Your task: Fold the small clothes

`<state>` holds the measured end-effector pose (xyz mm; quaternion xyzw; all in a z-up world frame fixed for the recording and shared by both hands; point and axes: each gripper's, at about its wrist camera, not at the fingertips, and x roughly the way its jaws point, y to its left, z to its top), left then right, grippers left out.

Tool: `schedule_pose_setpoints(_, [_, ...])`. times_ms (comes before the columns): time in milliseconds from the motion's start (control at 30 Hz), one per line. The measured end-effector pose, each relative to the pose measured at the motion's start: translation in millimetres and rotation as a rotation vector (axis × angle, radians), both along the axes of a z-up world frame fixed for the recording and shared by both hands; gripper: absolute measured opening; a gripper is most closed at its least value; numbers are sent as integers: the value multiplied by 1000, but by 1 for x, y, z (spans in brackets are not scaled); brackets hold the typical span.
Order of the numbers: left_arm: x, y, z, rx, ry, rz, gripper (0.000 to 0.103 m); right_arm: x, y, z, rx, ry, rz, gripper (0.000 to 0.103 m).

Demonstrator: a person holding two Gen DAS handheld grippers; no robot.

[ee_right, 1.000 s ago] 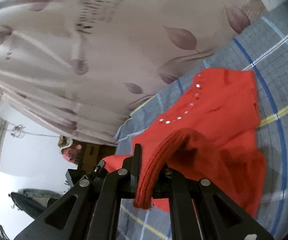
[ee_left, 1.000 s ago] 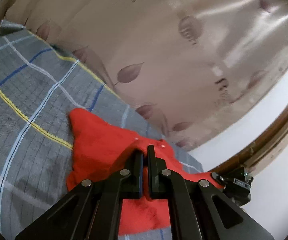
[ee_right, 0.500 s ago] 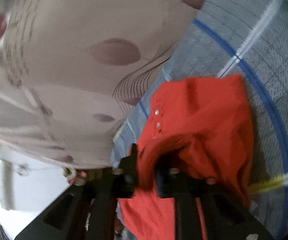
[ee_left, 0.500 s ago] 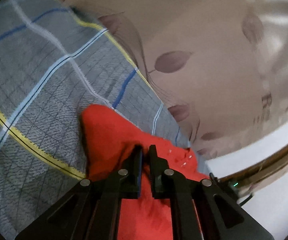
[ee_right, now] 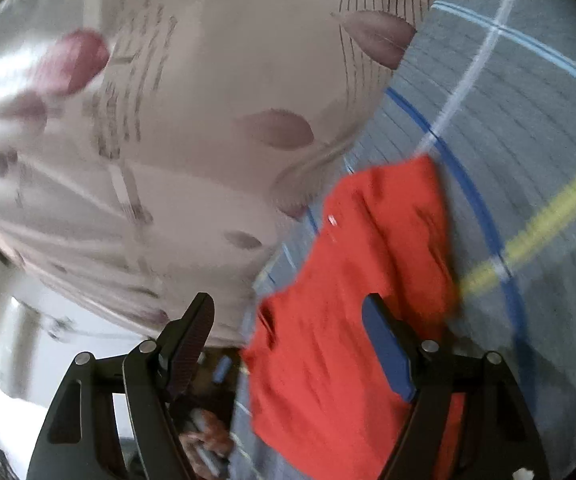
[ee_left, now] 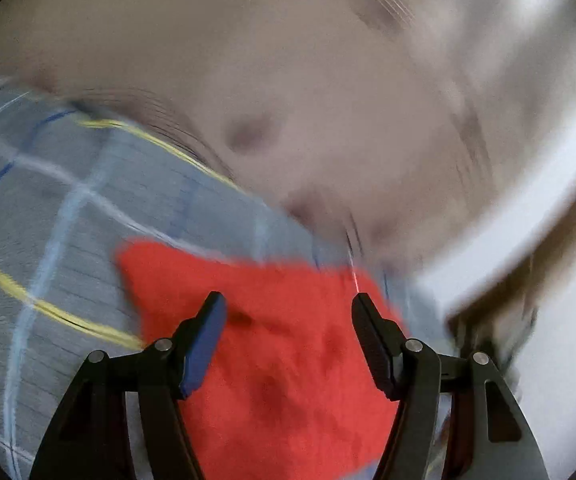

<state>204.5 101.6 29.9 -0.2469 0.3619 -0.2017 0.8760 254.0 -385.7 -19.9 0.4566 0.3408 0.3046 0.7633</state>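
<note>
Red garment (ee_left: 284, 344) spread flat on plaid bedsheet (ee_left: 48, 216), at 6 o'clock in both views. Left gripper (ee_left: 288, 312) and right gripper (ee_right: 288, 316) just opened, jaws apart, gripping nothing: fold released to settle.

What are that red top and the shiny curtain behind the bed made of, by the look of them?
Red top: probably a soft knit, matte and fuzzy, with small shiny studs near the neckline; blur hides the weave.
Curtain: likely a satin-like synthetic, since bright sheen runs along its folds, with a leaf print.
</note>
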Motion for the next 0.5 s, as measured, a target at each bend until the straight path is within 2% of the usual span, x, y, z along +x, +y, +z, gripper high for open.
schedule_pose_setpoints(67, [3, -30, -9, 52, 60, -111, 65, -12, 3, -5, -46, -5, 9, 75])
schedule_pose_setpoints(133, [13, -50, -24, 19, 143, -171, 65, -23, 4, -11, -88, -8, 13, 75])
schedule_pose_setpoints(200, [33, -55, -40, -46, 228, -172, 65, -31, 7, -14, -104, -27, 22, 74])
schedule_pose_setpoints(300, [63, -46, -51, -135, 276, -92, 65, -39, 11, -14, -139, -51, 36, 74])
schedule_pose_setpoints(367, [77, -32, -43, -164, 229, 1, 65, -41, 12, -14, -147, -65, 47, 74])
schedule_pose_setpoints(467, [75, 3, -8, -158, 29, 221, 65, -45, 8, -16, -116, -79, 41, 74])
schedule_pose_setpoints(500, [71, 15, -4, -146, 7, 261, 65, -47, 3, -18, -95, -81, 33, 74])
